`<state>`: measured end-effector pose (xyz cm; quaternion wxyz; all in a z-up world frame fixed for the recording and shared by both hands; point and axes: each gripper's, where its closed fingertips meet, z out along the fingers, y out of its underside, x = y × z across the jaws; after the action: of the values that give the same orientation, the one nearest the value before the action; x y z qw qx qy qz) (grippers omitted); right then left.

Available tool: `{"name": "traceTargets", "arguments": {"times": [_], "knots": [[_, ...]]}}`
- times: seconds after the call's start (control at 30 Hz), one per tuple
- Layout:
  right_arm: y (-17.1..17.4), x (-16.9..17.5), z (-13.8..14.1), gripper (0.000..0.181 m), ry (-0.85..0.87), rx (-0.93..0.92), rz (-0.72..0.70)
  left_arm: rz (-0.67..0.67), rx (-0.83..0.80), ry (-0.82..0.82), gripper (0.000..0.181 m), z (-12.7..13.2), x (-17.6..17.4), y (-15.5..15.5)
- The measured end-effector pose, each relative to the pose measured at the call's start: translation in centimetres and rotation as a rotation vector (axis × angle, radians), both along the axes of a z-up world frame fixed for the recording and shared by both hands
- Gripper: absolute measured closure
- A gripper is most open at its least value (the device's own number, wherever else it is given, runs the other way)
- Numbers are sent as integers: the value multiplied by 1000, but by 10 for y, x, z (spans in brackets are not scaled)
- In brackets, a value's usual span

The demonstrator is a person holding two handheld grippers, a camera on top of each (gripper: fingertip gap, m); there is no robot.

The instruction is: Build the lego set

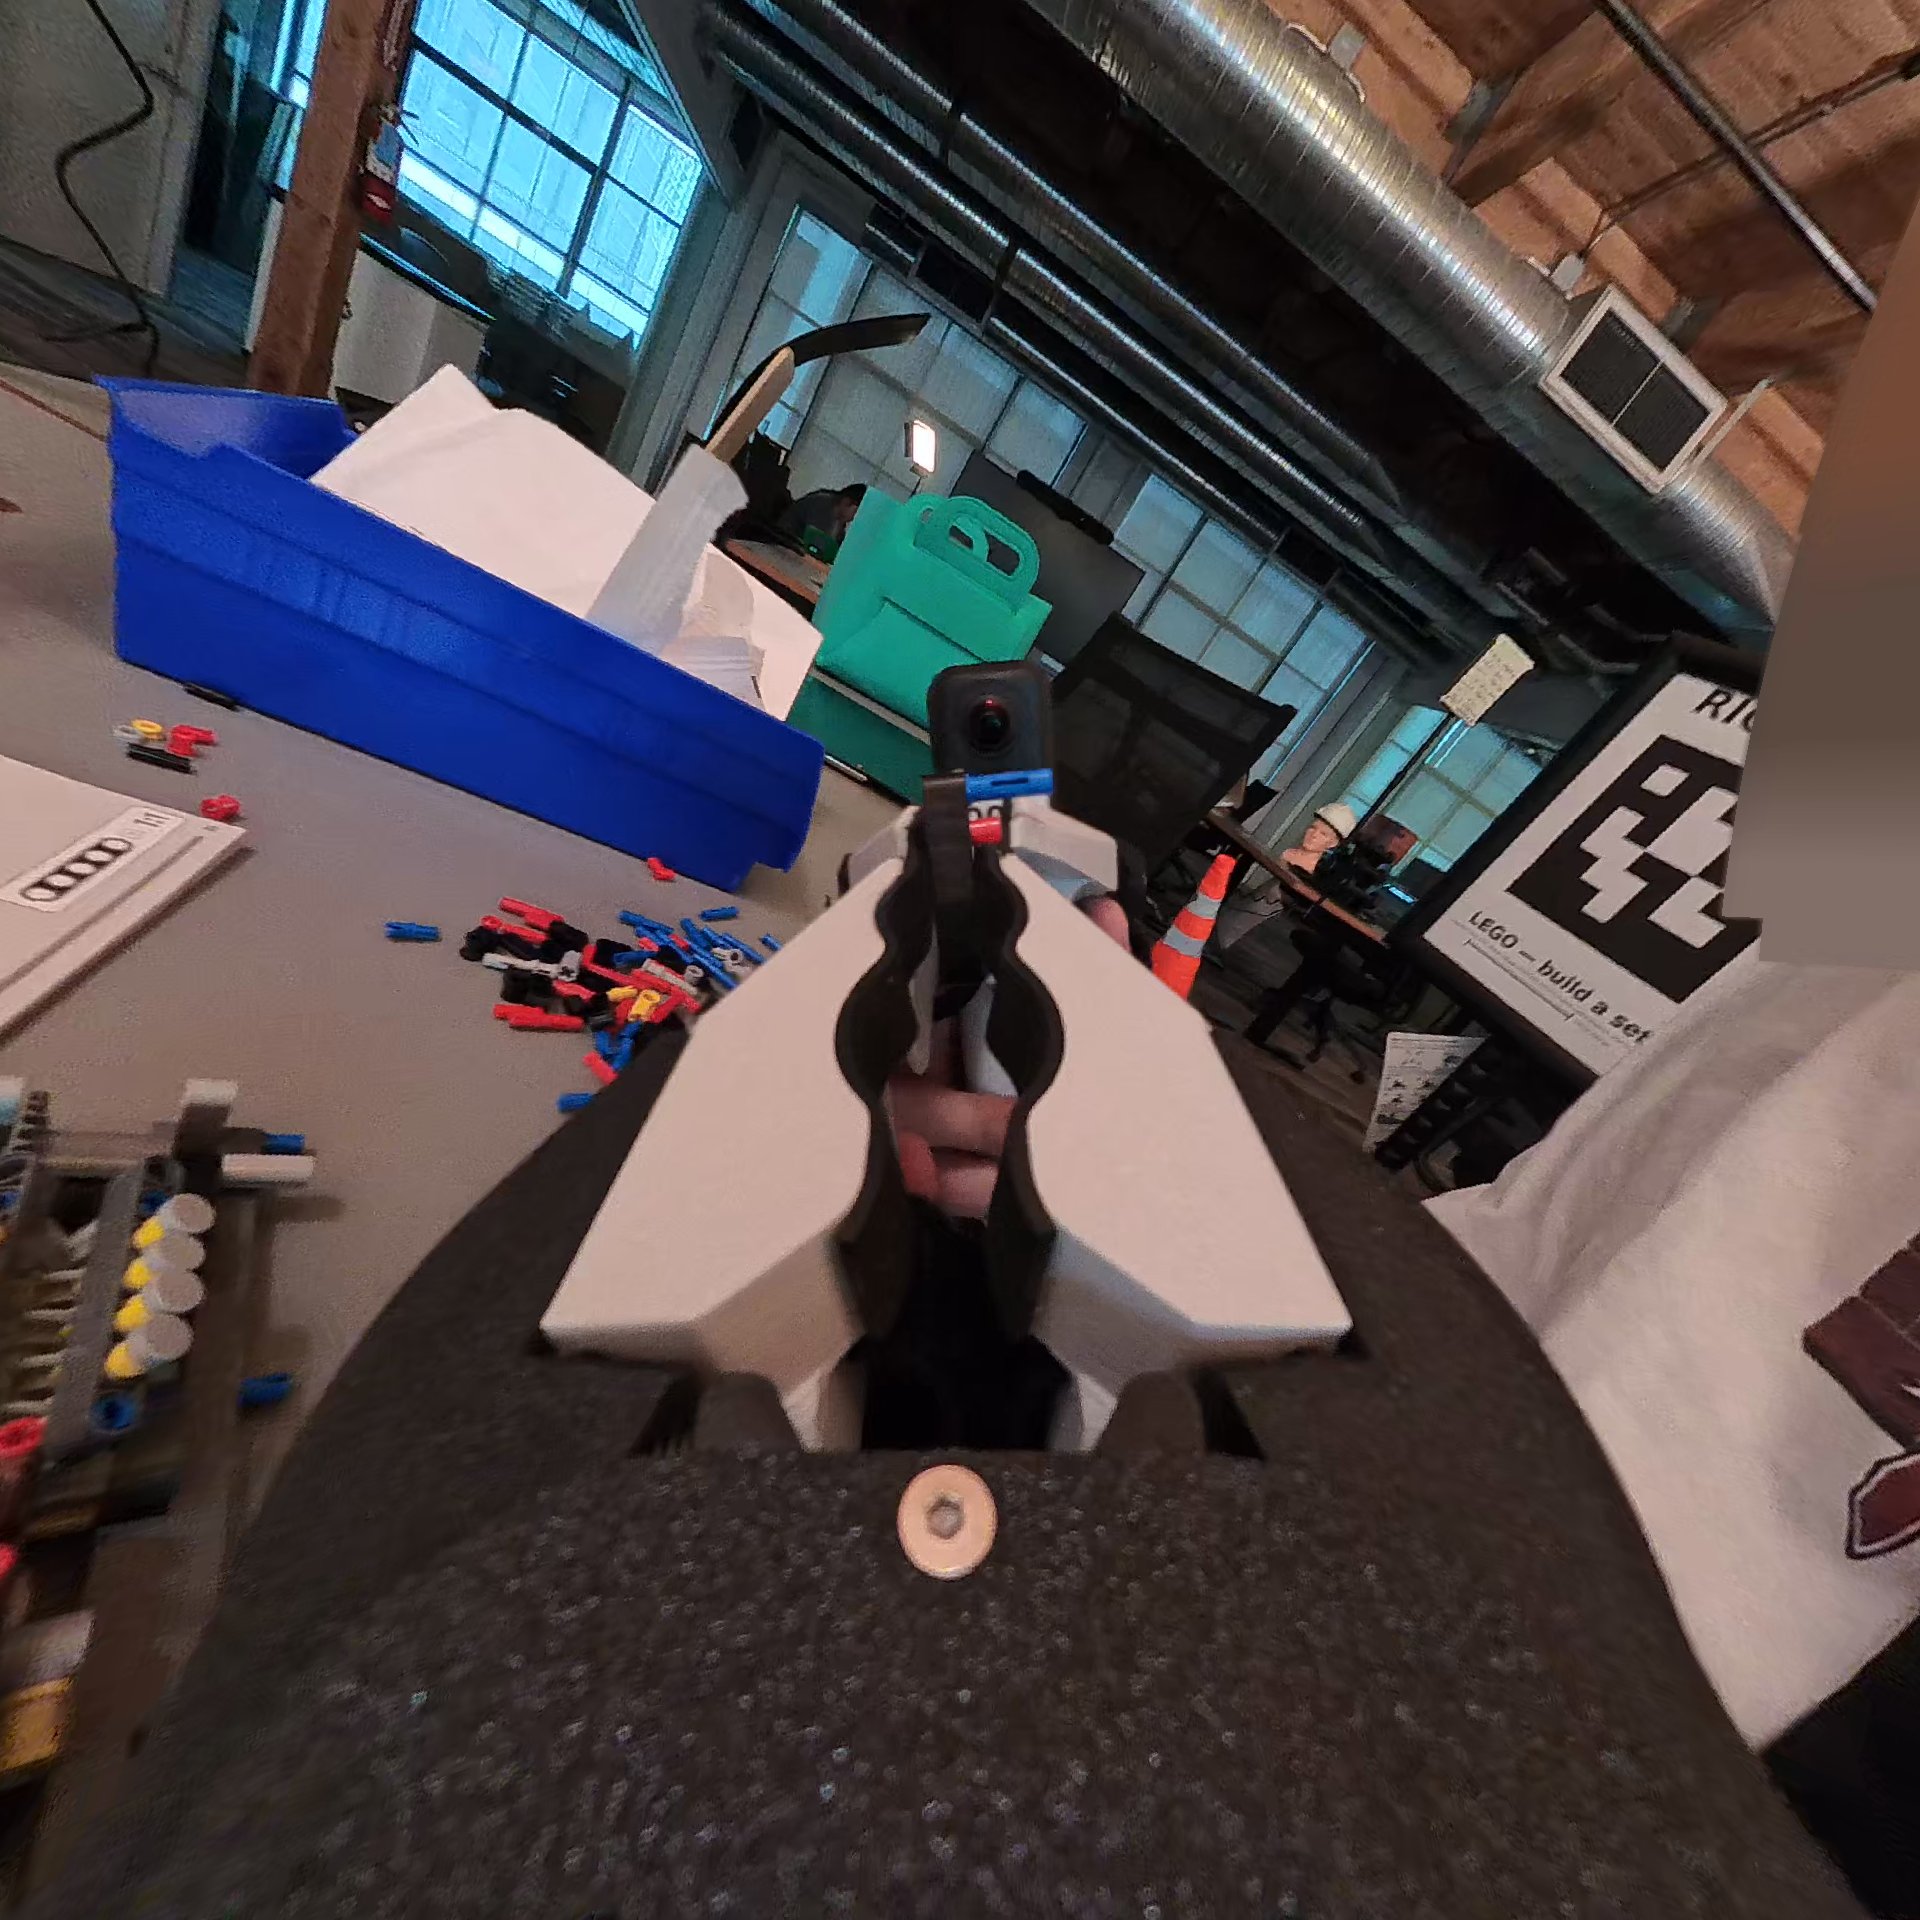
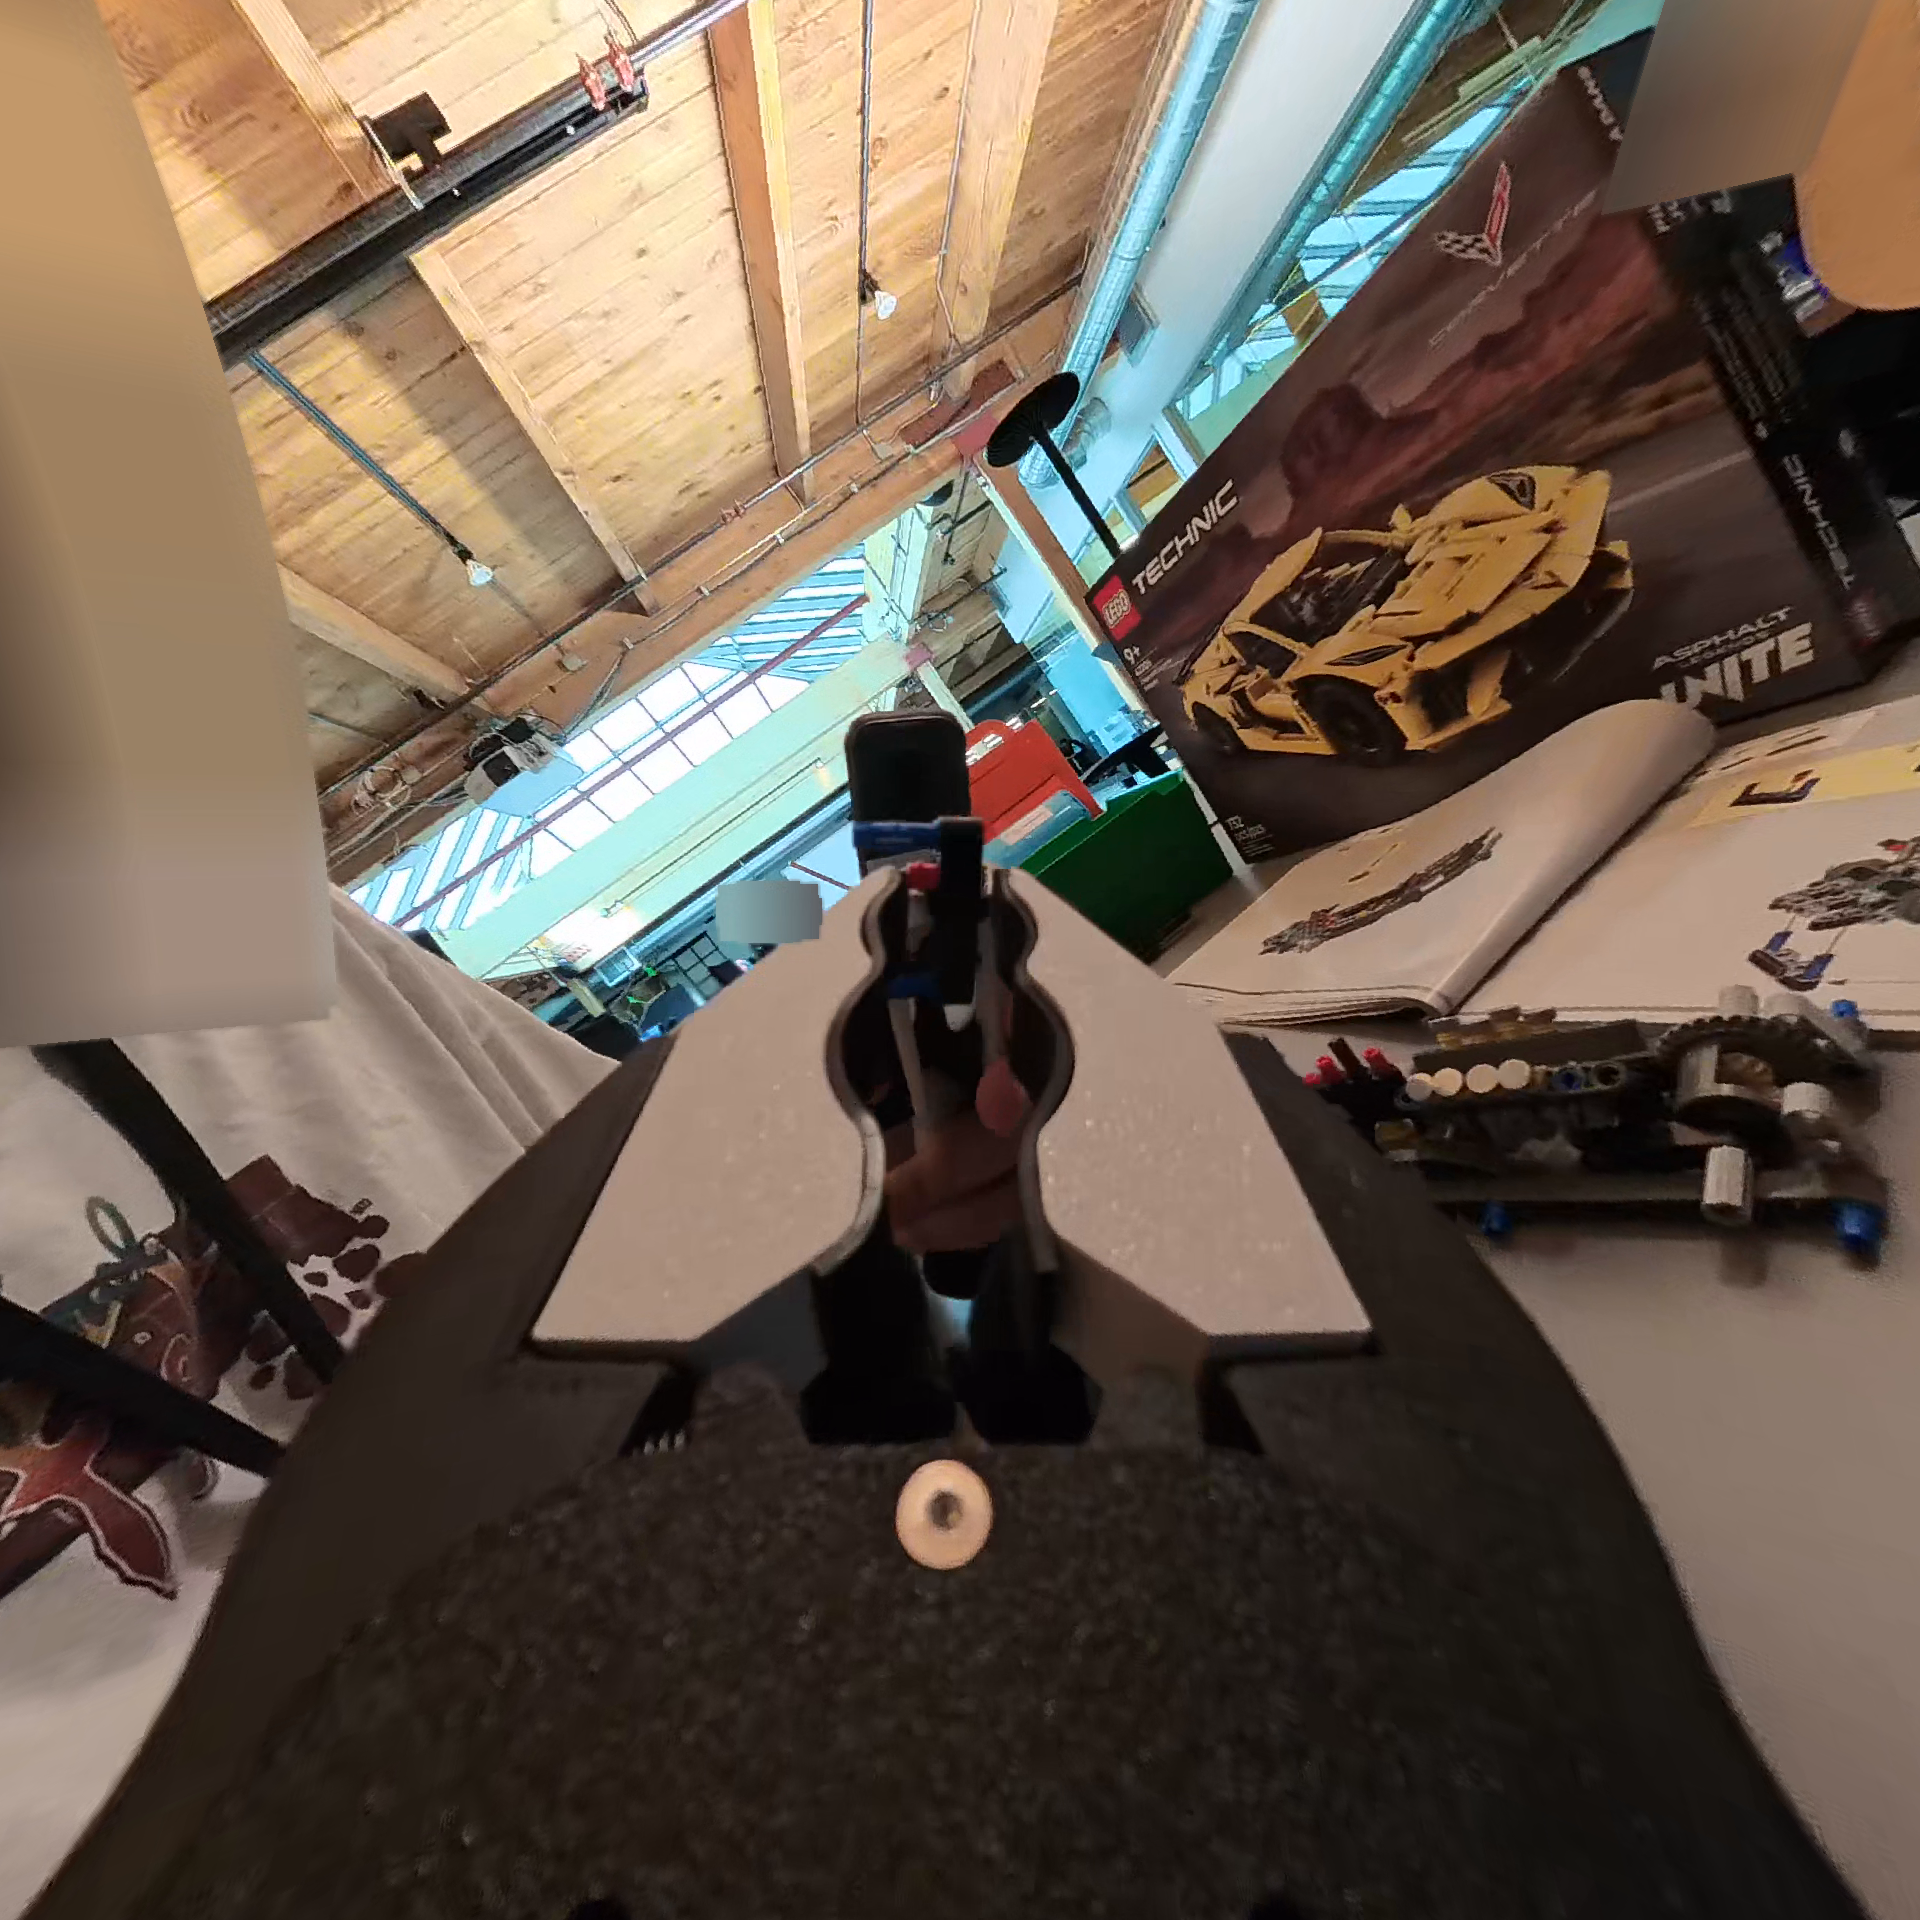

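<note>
— What do my two grippers have right now?

— I have them raised off the table, tip to tip. My left gripper is clamped on a black beam, which stands up just past the fingertips. A blue pin sticks out sideways from the top of the beam, and a red pin sits just under it.

— And the right one?

— My right gripper has its fingers drawn almost together around the same cluster; from its own camera the black beam, blue pin and red pin sit right at its tips. I cannot tell which piece it actually pinches.

— Where is the rest of the set?

— The half-built chassis lies on the table to the right of my right fingers, below the open instruction book and the set's box. Left of my left fingers is the loose pile of red, blue and black pieces, with the blue bin beyond it.
</note>
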<state>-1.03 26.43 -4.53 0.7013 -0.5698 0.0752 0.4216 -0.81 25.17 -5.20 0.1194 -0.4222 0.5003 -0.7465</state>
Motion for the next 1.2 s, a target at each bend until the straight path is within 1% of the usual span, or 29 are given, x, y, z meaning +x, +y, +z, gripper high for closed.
{"name": "traceTargets", "arguments": {"times": [0.1,0.2,0.33,0.43,0.53,0.67,0.73,0.8,0.83,0.87,0.9,0.93,1.0,1.07,1.17,1.2], "knots": [[-3,-3,2,169,-14,17,7,-15,4,-8,175,1,-2,-4],[-4,-5,1,173,-47,12,7,-14,51,-20,175,-1,-3,-7],[-3,-5,-2,173,-43,0,10,5,108,-30,175,-4,-3,-7],[-2,-3,-2,173,17,0,42,16,143,-36,176,-5,-2,-5],[-2,-2,0,173,119,14,97,15,123,-27,175,-2,-1,-4],[2,-1,-5,174,189,-20,138,-43,111,21,173,-10,-1,-5],[6,2,-10,173,167,-45,97,-25,127,54,175,-16,3,-2],[7,3,-10,170,130,-44,63,-13,123,76,175,-19,5,0],[6,6,-6,157,117,-23,31,2,100,94,175,-20,8,5],[5,10,-3,145,96,-4,-16,10,60,112,175,-21,10,10],[5,14,-2,142,47,2,-78,6,3,131,175,-20,11,14],[4,16,-2,142,-34,-4,-149,9,-63,149,175,-19,13,20],[4,17,-3,147,-262,-20,-300,-2,-189,178,175,-17,15,29],[11,13,-13,149,-472,-88,-414,-9,-277,201,175,-17,16,35],[21,5,-23,149,-645,-146,-472,-48,-333,227,175,-18,16,30],[24,8,-27,154,-677,-179,-497,-62,-343,233,175,-18,15,28]]}}
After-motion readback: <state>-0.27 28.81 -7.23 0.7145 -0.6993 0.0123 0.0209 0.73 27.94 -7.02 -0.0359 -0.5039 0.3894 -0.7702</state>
